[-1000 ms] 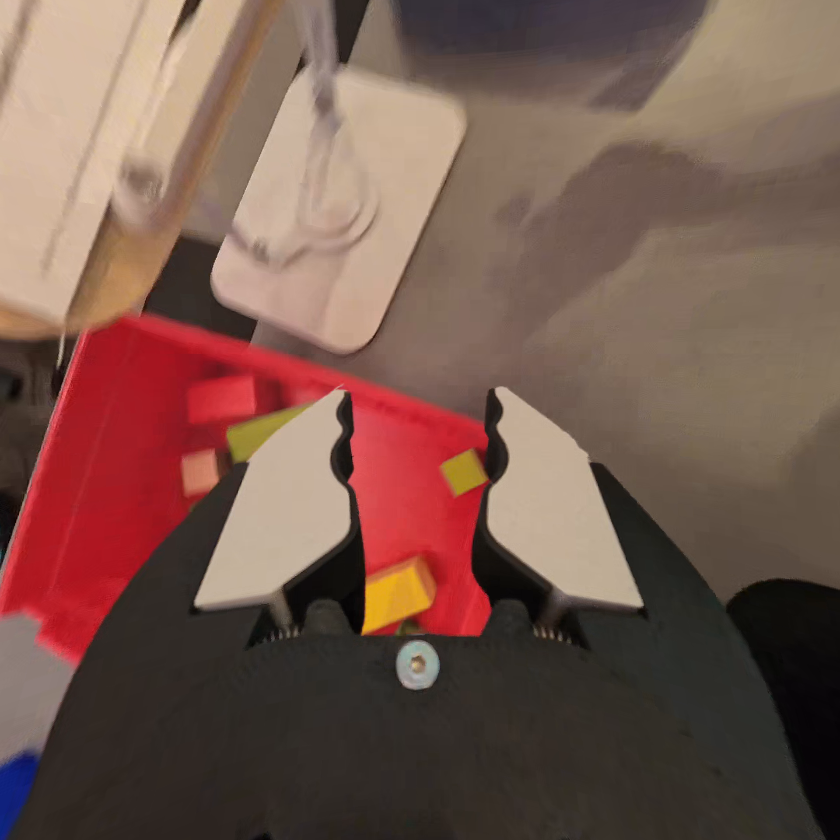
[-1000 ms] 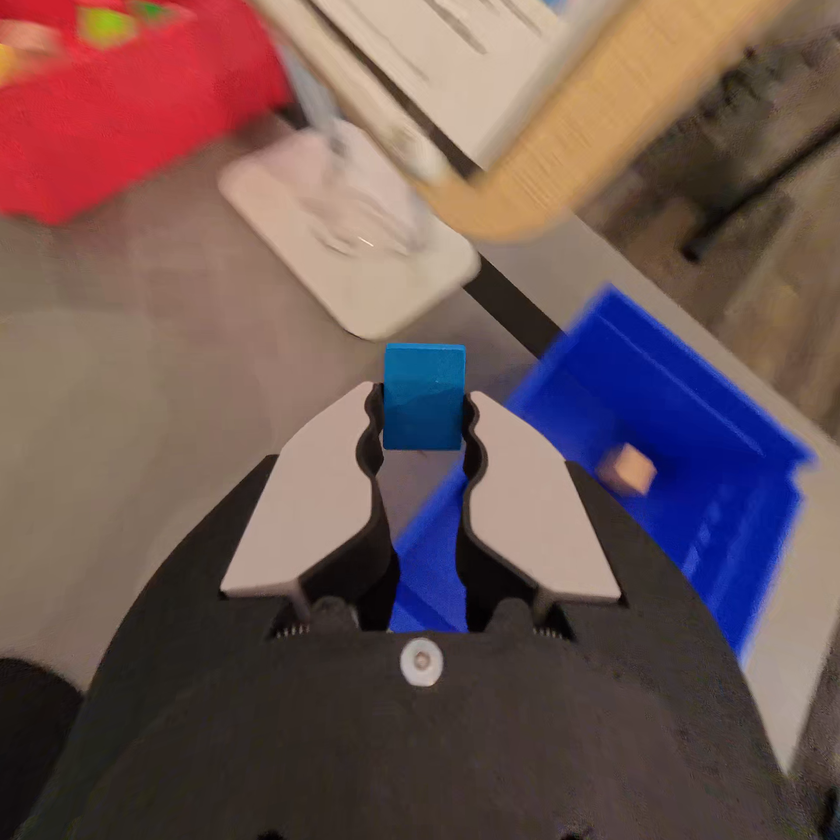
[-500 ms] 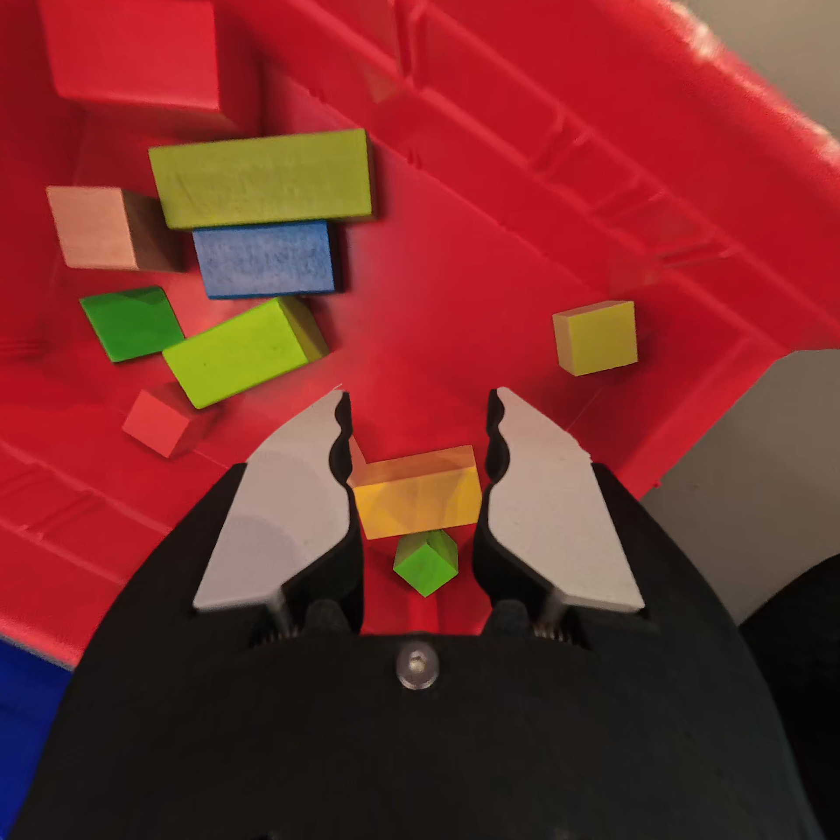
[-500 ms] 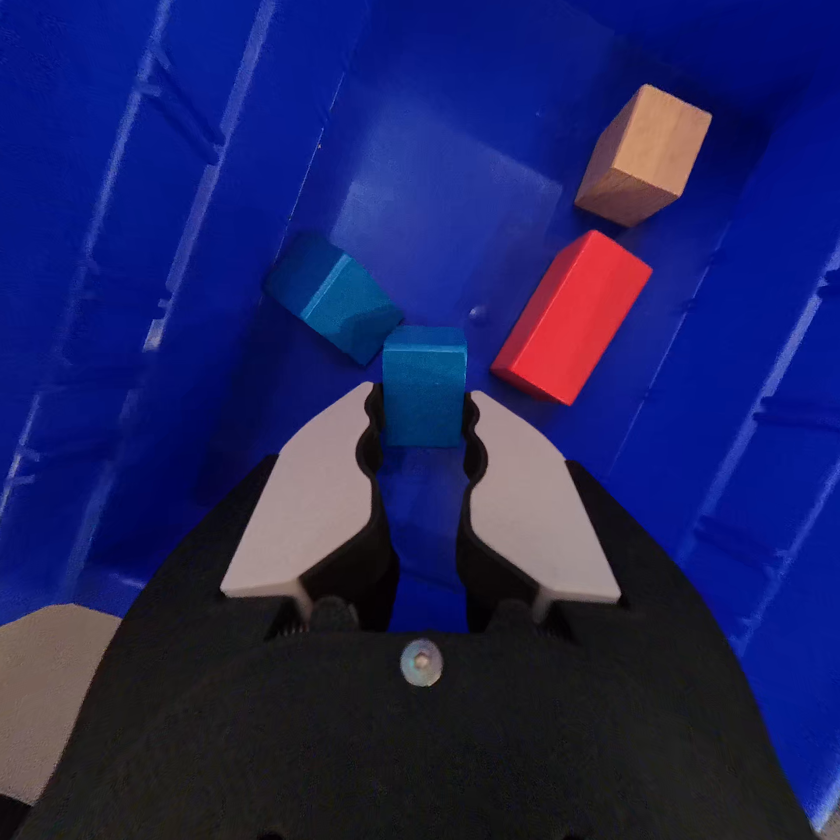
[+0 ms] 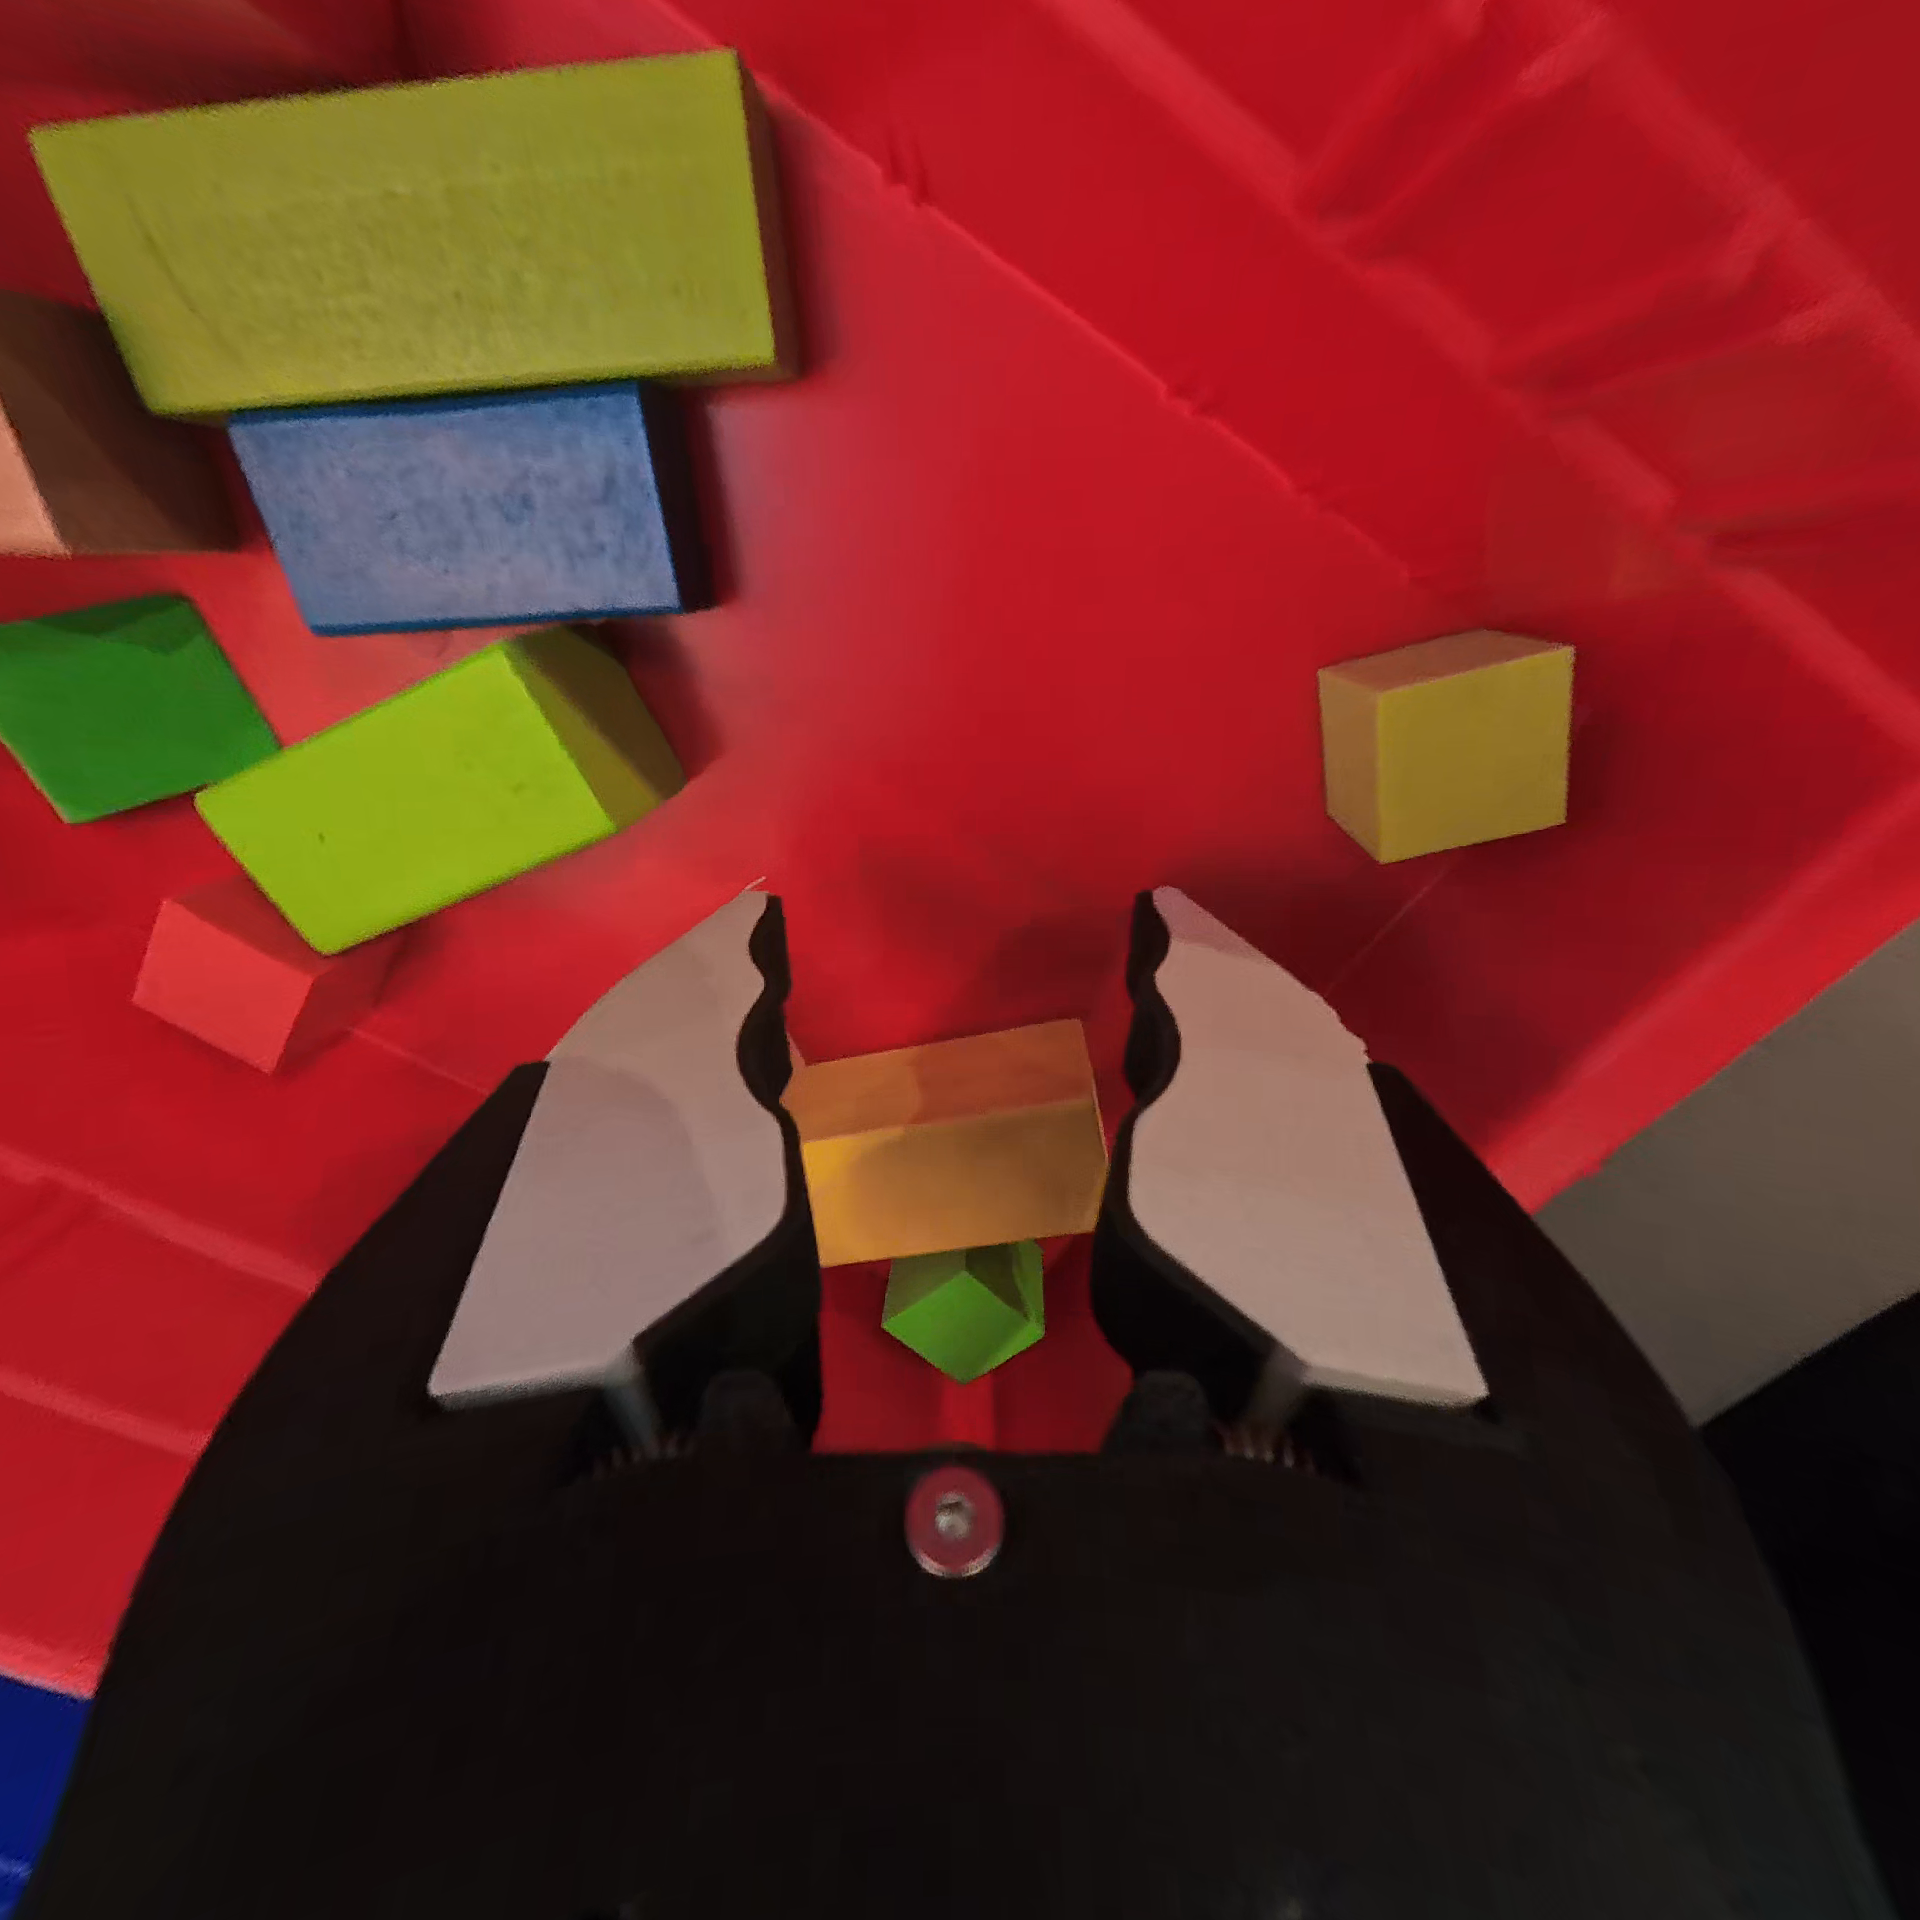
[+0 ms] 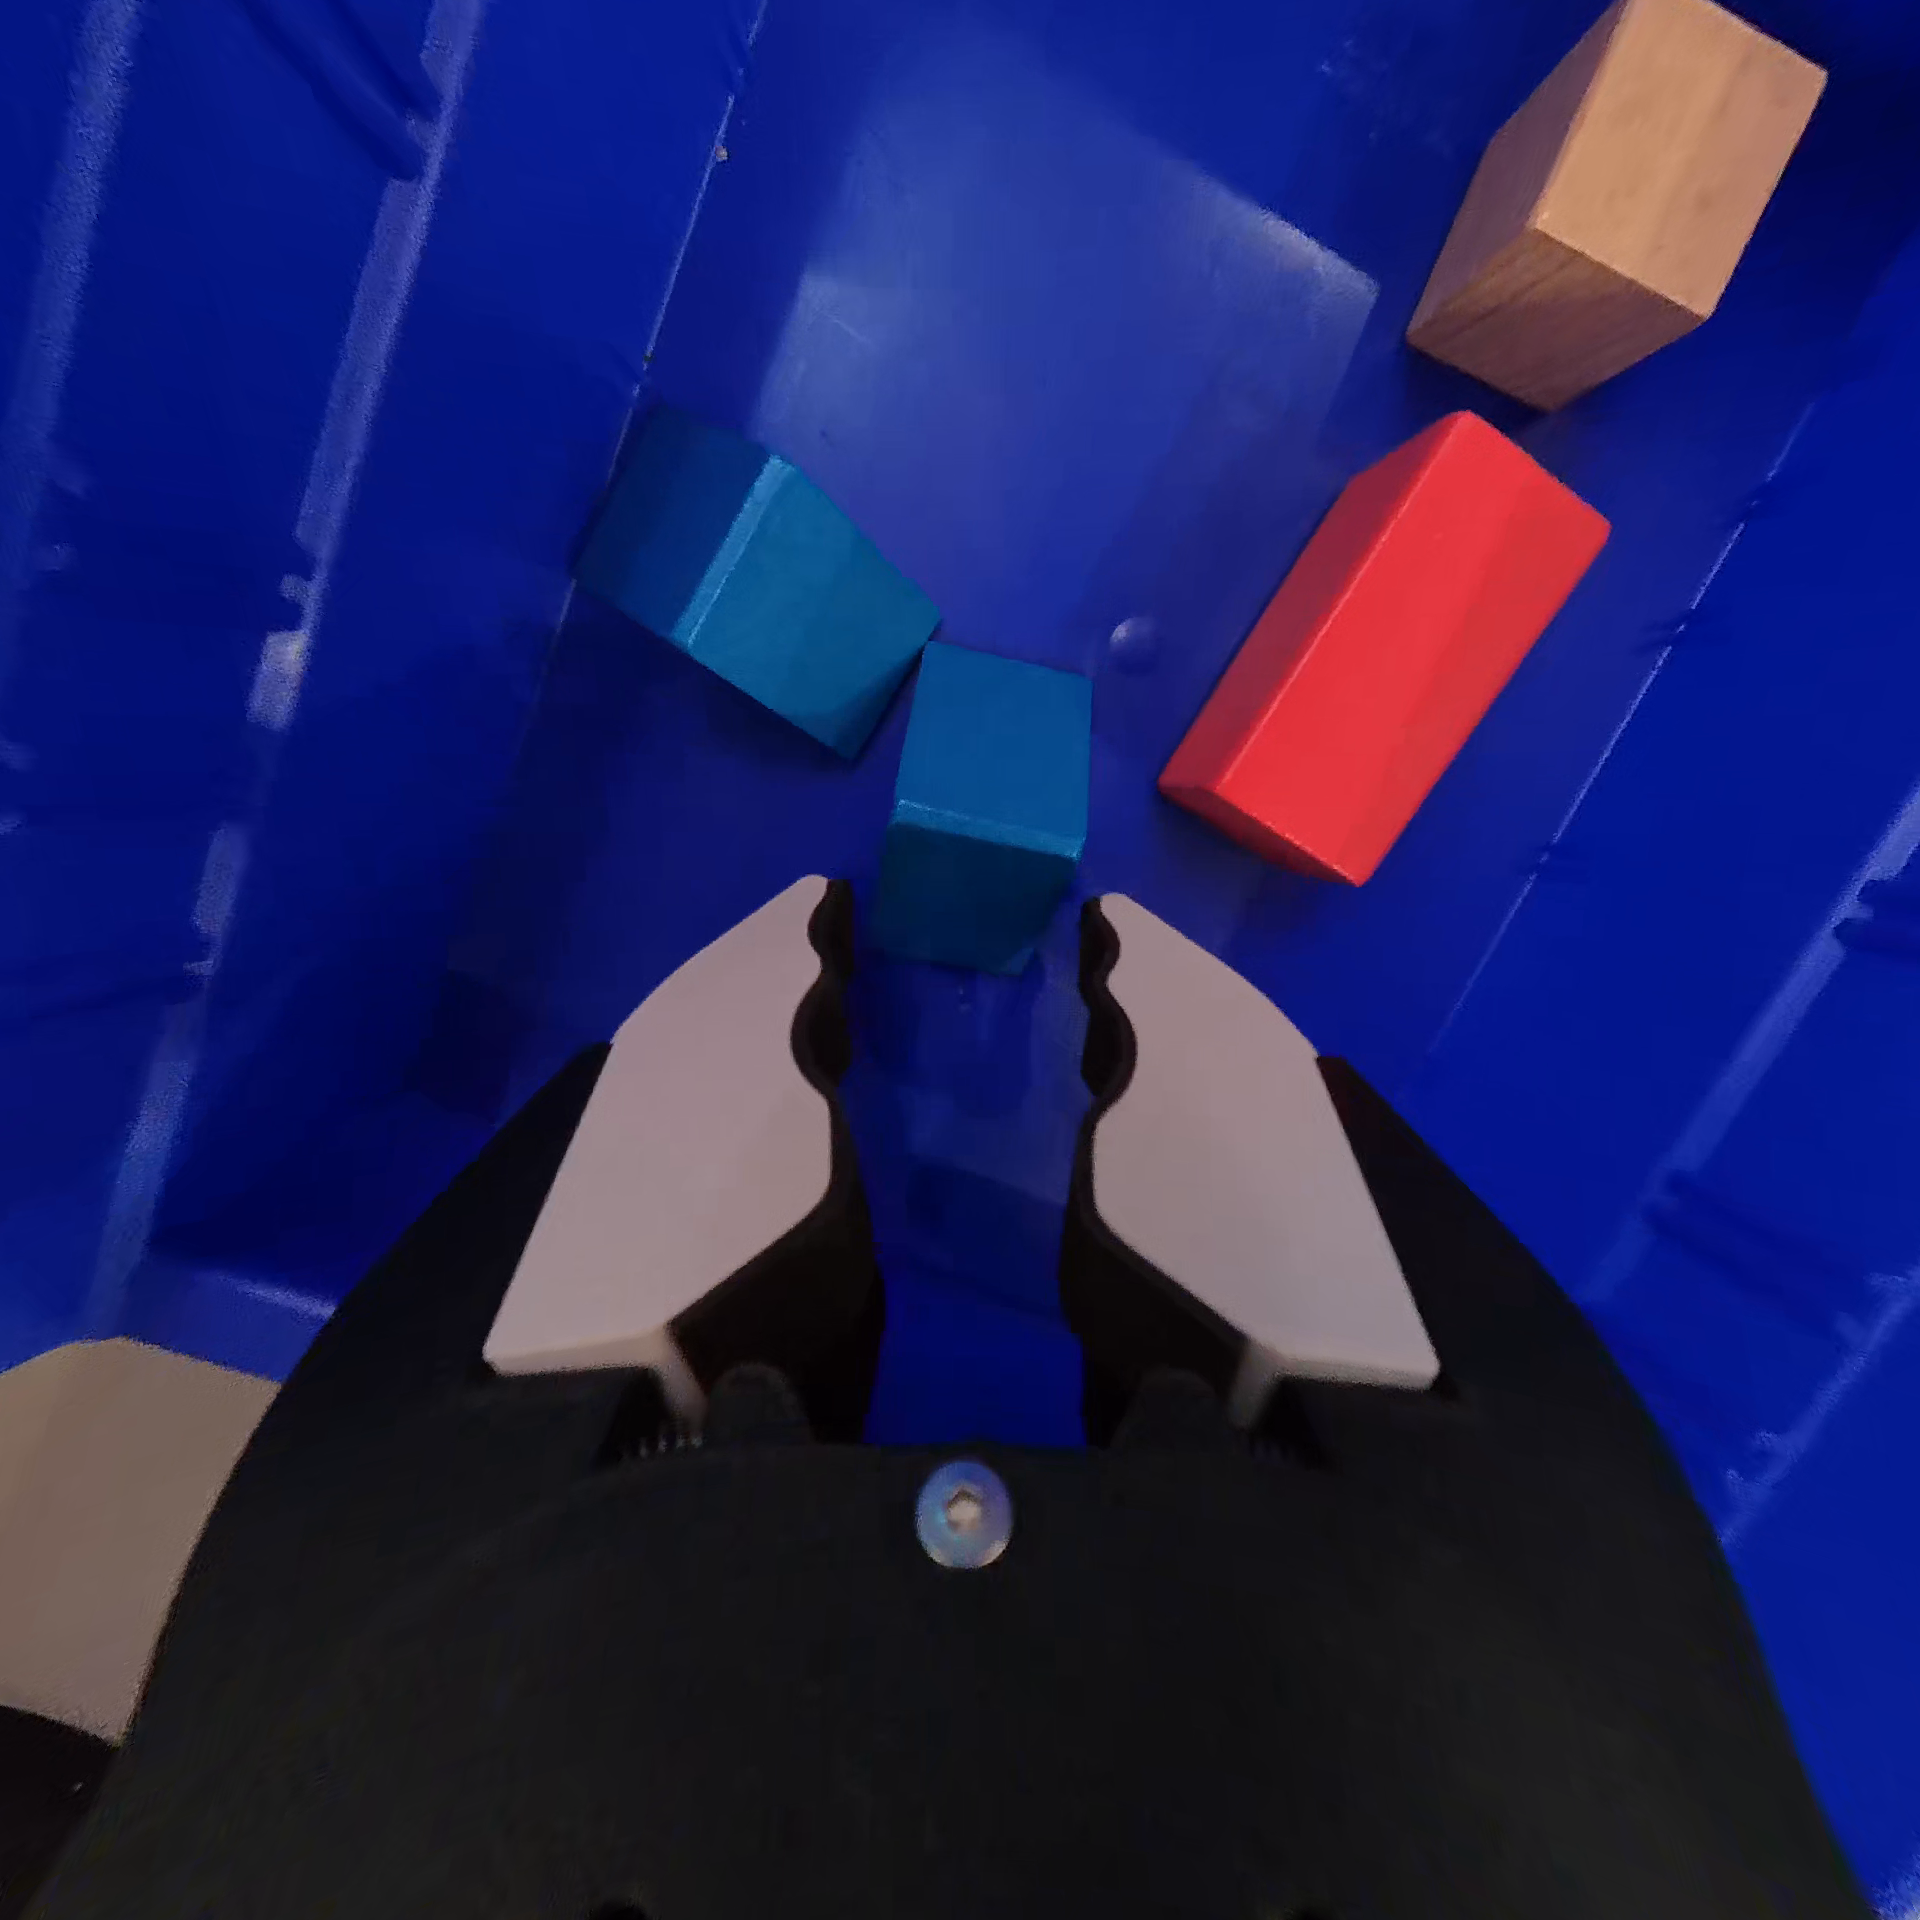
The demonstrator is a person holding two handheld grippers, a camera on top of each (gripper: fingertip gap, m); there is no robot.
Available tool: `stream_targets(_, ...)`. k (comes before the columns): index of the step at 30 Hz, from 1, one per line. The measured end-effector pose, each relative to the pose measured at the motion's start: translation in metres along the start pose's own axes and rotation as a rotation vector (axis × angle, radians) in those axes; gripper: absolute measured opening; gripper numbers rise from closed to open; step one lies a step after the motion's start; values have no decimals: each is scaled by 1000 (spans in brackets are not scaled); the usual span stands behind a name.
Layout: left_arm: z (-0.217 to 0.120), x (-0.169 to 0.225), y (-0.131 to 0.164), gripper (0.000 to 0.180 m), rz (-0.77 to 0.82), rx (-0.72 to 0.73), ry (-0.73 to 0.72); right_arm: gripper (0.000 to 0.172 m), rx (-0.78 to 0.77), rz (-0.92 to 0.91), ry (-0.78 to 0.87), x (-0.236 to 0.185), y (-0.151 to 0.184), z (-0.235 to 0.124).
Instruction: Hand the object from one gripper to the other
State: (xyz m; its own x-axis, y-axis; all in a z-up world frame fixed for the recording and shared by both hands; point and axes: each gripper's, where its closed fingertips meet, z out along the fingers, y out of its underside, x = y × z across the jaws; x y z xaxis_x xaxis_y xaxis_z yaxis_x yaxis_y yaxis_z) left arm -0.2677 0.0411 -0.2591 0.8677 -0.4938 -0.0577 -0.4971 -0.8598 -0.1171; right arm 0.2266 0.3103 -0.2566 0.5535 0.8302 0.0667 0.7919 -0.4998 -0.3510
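My left gripper (image 5: pixel 956 914) is open low inside the red bin (image 5: pixel 1091 582). An orange block (image 5: pixel 945 1153) lies on the bin floor between the fingers, well back from the tips, and is not gripped. A small green block (image 5: pixel 961 1314) lies just behind it. My right gripper (image 6: pixel 956 914) is open inside the blue bin (image 6: pixel 312 623). A teal-blue block (image 6: pixel 987 800) lies on the bin floor just ahead of its fingertips, free of both pads.
The red bin also holds a long olive block (image 5: pixel 416 229), a blue block (image 5: pixel 468 509), a lime block (image 5: pixel 416 790), a green block (image 5: pixel 114 707), a red block (image 5: pixel 229 977) and a yellow cube (image 5: pixel 1455 748). The blue bin holds another teal block (image 6: pixel 758 582), a red block (image 6: pixel 1392 644) and a wooden block (image 6: pixel 1610 208). The left gripper's tips are roughly 55 cm from the right gripper's.
My right gripper opened and let go of the teal-blue block, which now rests on the blue bin's floor. My left gripper moved lower into the red bin, still open around the orange block.
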Motion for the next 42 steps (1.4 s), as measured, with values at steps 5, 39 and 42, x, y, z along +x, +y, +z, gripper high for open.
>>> stream_targets(5,-12,-32,-21,75,-102,76,-158,41,69,-13,-6,-9,-9,-17)
stream_targets(39,-184,30,-119,73,59,902,-47,65,806,-539,-302,-235,-142,-200)
stream_targets(42,-217,86,-146,72,259,1032,-15,72,900,-581,-483,-293,-161,-215)
